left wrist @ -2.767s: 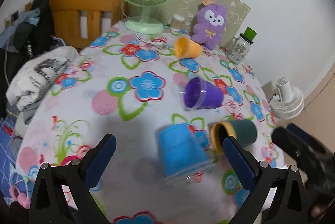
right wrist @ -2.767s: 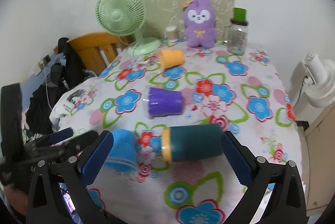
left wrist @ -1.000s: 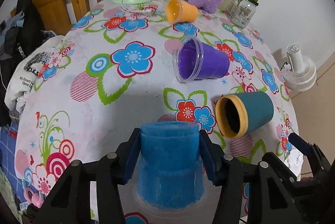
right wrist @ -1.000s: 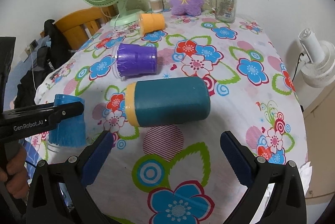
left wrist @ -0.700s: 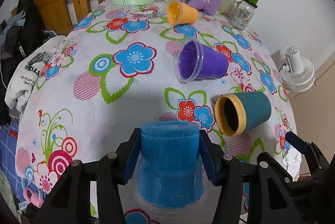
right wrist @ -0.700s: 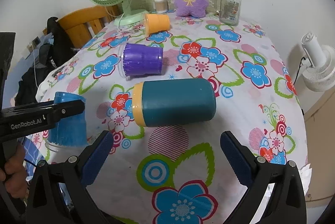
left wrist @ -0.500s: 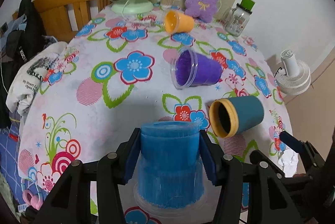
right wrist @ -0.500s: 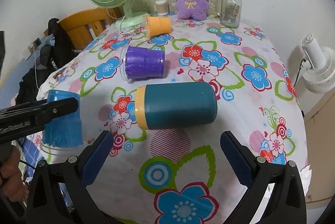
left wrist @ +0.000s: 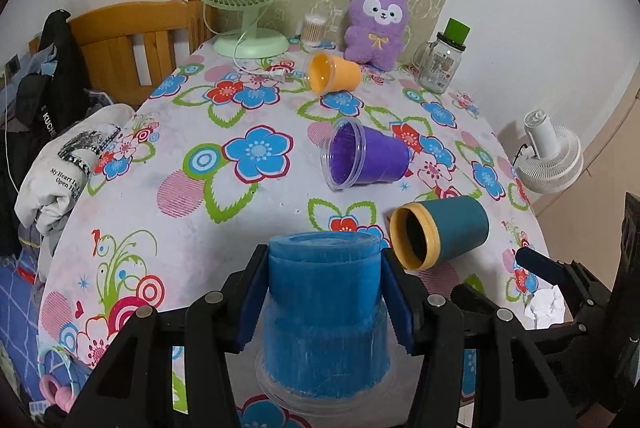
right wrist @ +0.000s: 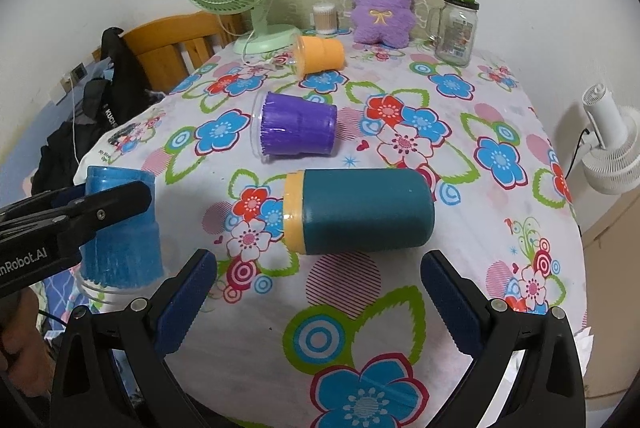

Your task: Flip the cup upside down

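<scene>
The left hand-held gripper [left wrist: 324,292] pinches the blue cup [left wrist: 325,312] rim-down over the worktop [left wrist: 240,196] edge (right hand-held gripper [right wrist: 318,302] spread, teal cup [right wrist: 360,212] lying crosswise ahead).

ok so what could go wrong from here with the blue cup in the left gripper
1. The left hand-held gripper clamps the blue ribbed plastic cup, wide rim down, near the edge of the floral-clothed table; set down too far out, it may tip off.
2. The squeeze could deform the thin wall, so the cup might pop loose.
3. The teal cup with yellow rim lies close beside it and could be knocked rolling.
</scene>
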Motion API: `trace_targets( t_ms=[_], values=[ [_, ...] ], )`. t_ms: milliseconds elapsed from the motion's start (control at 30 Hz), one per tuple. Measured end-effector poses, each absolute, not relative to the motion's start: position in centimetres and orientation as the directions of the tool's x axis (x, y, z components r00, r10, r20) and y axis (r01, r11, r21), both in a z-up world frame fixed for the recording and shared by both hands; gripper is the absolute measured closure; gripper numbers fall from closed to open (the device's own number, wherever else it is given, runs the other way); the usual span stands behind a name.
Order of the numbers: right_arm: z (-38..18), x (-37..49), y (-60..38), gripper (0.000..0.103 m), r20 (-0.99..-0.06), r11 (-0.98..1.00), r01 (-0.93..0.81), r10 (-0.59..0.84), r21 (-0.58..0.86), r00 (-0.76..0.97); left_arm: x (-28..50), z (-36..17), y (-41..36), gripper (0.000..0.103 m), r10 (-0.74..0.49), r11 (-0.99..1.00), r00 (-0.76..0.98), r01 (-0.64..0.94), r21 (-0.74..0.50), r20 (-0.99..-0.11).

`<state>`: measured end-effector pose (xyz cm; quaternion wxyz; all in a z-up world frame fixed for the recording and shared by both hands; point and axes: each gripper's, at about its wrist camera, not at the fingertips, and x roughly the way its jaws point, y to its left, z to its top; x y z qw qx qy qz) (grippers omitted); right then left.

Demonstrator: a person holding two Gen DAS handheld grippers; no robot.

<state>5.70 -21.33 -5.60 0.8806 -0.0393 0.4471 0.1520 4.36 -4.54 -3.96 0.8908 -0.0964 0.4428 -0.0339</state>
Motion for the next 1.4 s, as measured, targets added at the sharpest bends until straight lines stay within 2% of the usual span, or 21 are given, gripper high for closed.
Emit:
trace_targets(
  t_ms=[1233, 1333, 1400],
  values=[
    [-5.68, 5.49, -21.54, 0.0, -0.8, 0.952, -0.3, 0.23, 0.066, 0.555, 4.31, -3.61, -4.91, 0.05, -0.14, 0.982, 0.615, -0.017, -0.19, -0.776],
    [-5.51, 5.44, -21.51, 0.0, -0.797, 0.952, -0.299, 0.228, 0.063, 0.559, 4.15, -3.48, -4.83, 0.046, -0.138, 0.982, 0.62, -0.018, -0.19, -0.772],
    [-5.35, 5.37, -21.42, 0.0, -0.795, 0.953, -0.298, 0.227, 0.061, 0.562, 3.98, -3.36, -4.68, 0.03, -0.135, 0.981, 0.624, -0.023, -0.19, -0.77]
  ],
)
